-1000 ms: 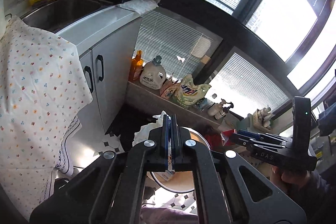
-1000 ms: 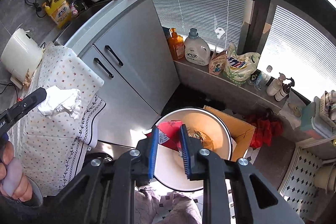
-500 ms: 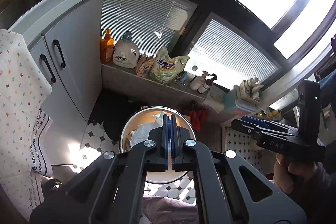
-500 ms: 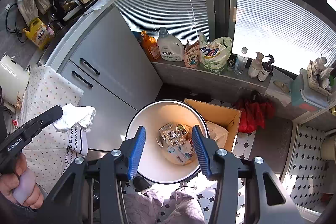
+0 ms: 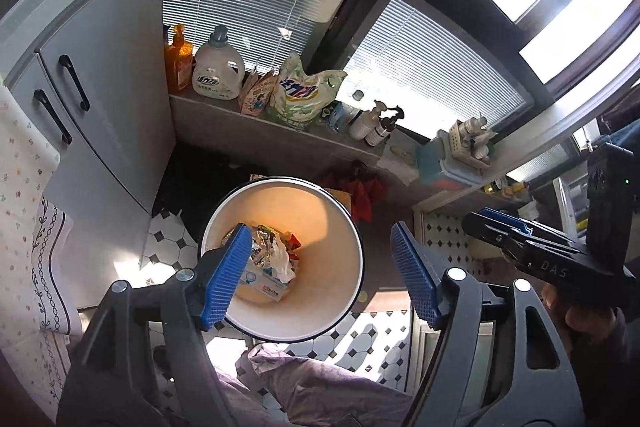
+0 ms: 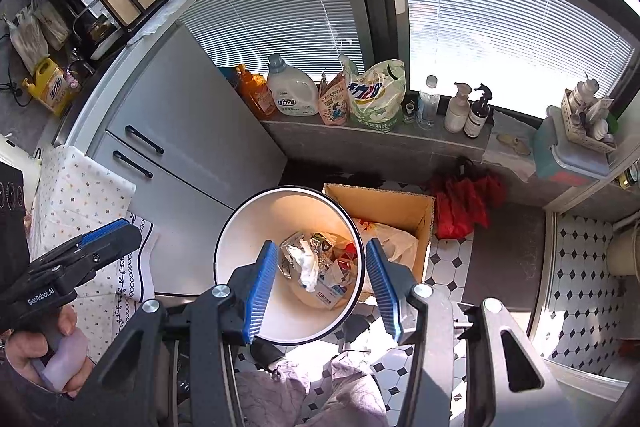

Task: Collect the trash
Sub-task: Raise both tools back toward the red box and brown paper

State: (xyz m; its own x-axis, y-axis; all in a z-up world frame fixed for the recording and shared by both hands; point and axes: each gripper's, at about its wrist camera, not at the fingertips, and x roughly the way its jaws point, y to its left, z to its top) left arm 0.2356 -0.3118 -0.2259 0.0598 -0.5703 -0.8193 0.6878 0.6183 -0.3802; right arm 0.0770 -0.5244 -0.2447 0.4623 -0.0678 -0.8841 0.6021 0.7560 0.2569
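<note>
A round white bin [image 5: 344, 227] stands on the tiled floor below both grippers; it also shows in the right wrist view [image 6: 248, 227]. Inside lies trash: a crumpled white tissue [image 5: 280, 259] [image 6: 306, 265], foil wrappers [image 6: 290, 243] and a small carton [image 5: 266, 285]. My left gripper [image 5: 320, 275] is open wide and empty, right above the bin. My right gripper [image 6: 322, 287] is open and empty, also above the bin. Each gripper shows in the other's view, at the right [image 5: 520, 235] and at the left [image 6: 92, 247].
A grey cabinet [image 6: 180, 131] stands left of the bin. A cardboard box [image 6: 384, 211] with a plastic bag is right behind the bin. A ledge under the window holds detergent bottles [image 6: 290, 95] and bags. A flowered cloth [image 5: 24, 207] hangs at left.
My left gripper swung over the bin, opened and dropped the white tissue in. My right gripper opened wider; its red packet is no longer between the fingers.
</note>
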